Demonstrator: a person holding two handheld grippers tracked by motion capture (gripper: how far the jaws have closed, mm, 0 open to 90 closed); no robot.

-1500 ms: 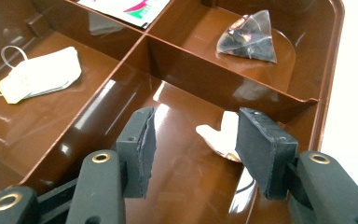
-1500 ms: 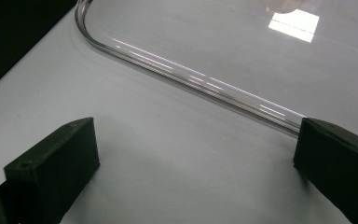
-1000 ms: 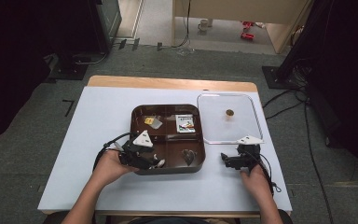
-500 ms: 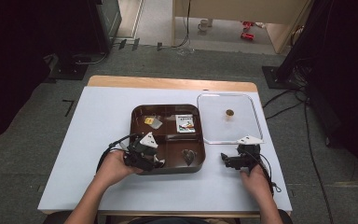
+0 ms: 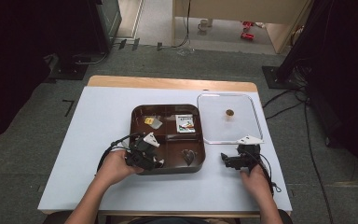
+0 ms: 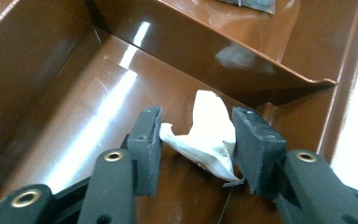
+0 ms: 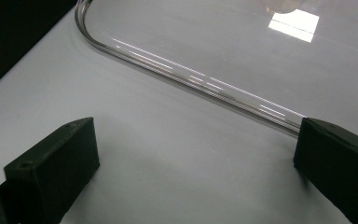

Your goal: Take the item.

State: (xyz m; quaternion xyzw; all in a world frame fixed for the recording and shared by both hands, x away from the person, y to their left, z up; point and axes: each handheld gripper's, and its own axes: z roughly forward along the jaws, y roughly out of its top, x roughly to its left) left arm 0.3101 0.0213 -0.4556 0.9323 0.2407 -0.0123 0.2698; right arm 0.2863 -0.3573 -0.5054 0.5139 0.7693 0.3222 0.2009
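A brown divided tray point(image 5: 168, 108) sits mid-table. In the left gripper view a crumpled white paper scrap point(image 6: 205, 135) lies on the floor of a tray compartment point(image 6: 74, 116), and my left gripper point(image 6: 196, 140) is shut on it, both pads touching its sides. From above, the left gripper point(image 5: 154, 162) reaches into the tray's front left compartment. My right gripper point(image 5: 223, 158) rests on the table right of the tray; its jaws point(image 7: 191, 158) stand wide open over bare white table, just short of the clear lid's rim point(image 7: 191, 81).
The clear lid point(image 5: 242, 130) with a small brown knob point(image 5: 230, 112) lies right of the tray. The tray also holds a yellow piece point(image 5: 148, 121), a printed packet point(image 5: 185, 124) and a dark heart-shaped item point(image 5: 188, 156). White table point(image 5: 98, 116) spreads to the left.
My left hand and gripper have shifted slightly right, deeper into the tray's front left compartment. The right gripper has stayed put.
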